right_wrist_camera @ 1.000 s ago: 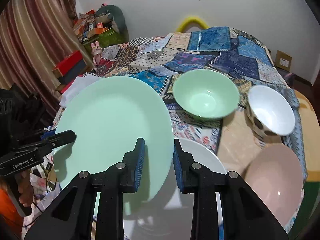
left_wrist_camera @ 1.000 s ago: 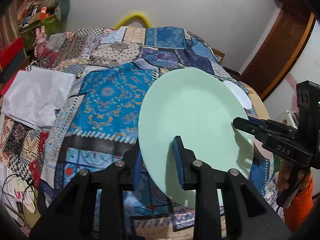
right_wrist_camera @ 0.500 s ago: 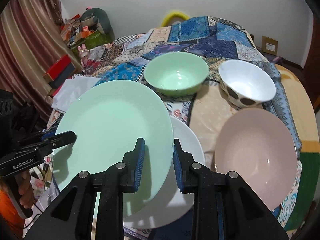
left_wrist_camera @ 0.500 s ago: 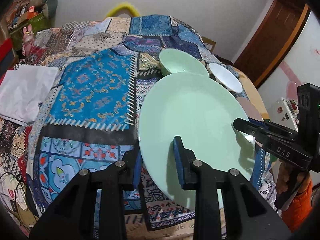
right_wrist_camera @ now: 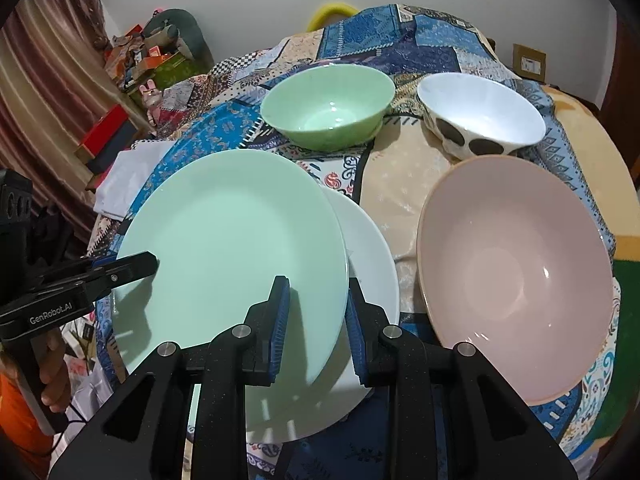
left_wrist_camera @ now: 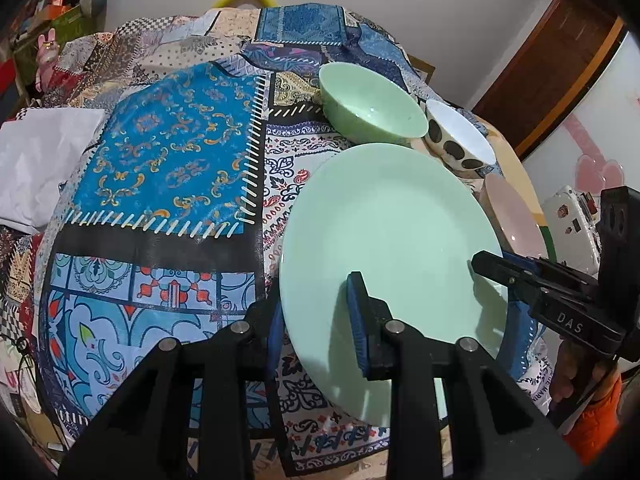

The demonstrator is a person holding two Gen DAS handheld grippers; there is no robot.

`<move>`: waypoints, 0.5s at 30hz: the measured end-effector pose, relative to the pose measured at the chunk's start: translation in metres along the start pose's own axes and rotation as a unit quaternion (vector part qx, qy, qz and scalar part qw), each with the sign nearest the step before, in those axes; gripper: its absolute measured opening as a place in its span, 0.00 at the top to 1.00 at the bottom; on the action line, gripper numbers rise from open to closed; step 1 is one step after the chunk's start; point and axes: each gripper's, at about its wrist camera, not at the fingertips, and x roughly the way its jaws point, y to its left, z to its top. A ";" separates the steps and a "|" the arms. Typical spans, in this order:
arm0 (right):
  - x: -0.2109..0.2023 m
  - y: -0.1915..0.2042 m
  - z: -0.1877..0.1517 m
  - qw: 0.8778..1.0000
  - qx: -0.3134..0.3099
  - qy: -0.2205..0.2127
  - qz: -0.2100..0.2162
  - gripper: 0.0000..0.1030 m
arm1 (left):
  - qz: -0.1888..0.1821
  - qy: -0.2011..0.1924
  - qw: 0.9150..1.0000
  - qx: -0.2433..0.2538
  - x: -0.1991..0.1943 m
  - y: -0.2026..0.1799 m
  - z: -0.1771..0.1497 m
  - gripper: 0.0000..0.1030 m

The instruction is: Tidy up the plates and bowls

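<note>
Left gripper [left_wrist_camera: 316,316] and right gripper [right_wrist_camera: 318,316]: jaws nearly closed, each clamping opposite rims of the green plate [right_wrist_camera: 232,256]. Beneath it, right of the right jaws, the white plate [right_wrist_camera: 368,248]; further right, pink bowl [right_wrist_camera: 516,276]. Beyond the jaws, green bowl [right_wrist_camera: 328,108] and spotted bowl [right_wrist_camera: 480,116] on the tabletop [left_wrist_camera: 168,152].

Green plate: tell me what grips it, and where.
Both hand-held grippers hold the green plate by its rim: the left hand-held gripper at one edge, the right hand-held gripper at the opposite edge.
</note>
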 end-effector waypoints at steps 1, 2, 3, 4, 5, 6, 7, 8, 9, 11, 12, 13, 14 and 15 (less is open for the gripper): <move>0.001 0.000 -0.001 1.000 0.001 0.001 0.000 0.76 | 0.000 0.002 1.000 0.000 0.002 0.000 0.000 0.73; 0.002 0.000 -0.001 1.000 0.002 0.002 -0.001 0.76 | 0.000 0.003 1.000 0.000 0.004 0.001 0.001 0.73; 0.002 -0.001 -0.002 1.000 0.003 0.003 -0.001 0.76 | 0.000 0.005 1.000 0.000 0.005 0.002 0.001 0.73; 0.003 -0.001 -0.003 1.000 0.004 0.004 -0.001 0.76 | 0.000 0.006 1.000 -0.002 0.008 0.002 0.001 0.73; 0.003 -0.002 -0.004 1.000 0.005 0.006 -0.001 0.76 | 0.000 0.008 1.000 -0.003 0.009 0.003 0.001 0.73; 0.004 -0.002 -0.004 1.000 0.005 0.006 -0.001 0.76 | 0.000 0.010 1.000 -0.005 0.011 0.003 0.002 0.72; 0.004 -0.002 -0.005 1.000 0.006 0.007 -0.002 0.76 | 0.000 0.012 1.000 -0.005 0.013 0.003 0.002 0.72; 0.005 -0.002 -0.006 1.000 0.007 0.008 -0.004 0.76 | 0.001 0.014 1.000 -0.005 0.015 0.003 0.002 0.72; 0.006 -0.002 -0.006 1.000 0.008 0.008 -0.004 0.76 | 0.004 0.016 1.000 -0.003 0.017 0.003 0.003 0.72; 0.005 -0.003 -0.008 1.000 0.009 0.007 -0.006 0.76 | 0.014 0.017 1.000 0.004 0.020 0.001 0.002 0.72; 0.005 -0.003 -0.008 1.000 0.009 0.006 -0.008 0.76 | 0.017 0.019 1.000 0.008 0.023 0.000 0.002 0.72; 0.003 -0.003 -0.009 1.000 0.009 0.002 -0.010 0.76 | 0.016 0.021 1.000 0.008 0.024 0.000 0.002 0.72; 0.001 -0.003 -0.010 1.000 0.009 -0.001 -0.010 0.76 | 0.018 0.021 1.000 0.009 0.025 0.000 0.002 0.72; 0.000 -0.004 -0.010 1.000 0.011 -0.002 -0.010 0.76 | 0.020 0.020 1.000 0.011 0.025 -0.001 0.001 0.72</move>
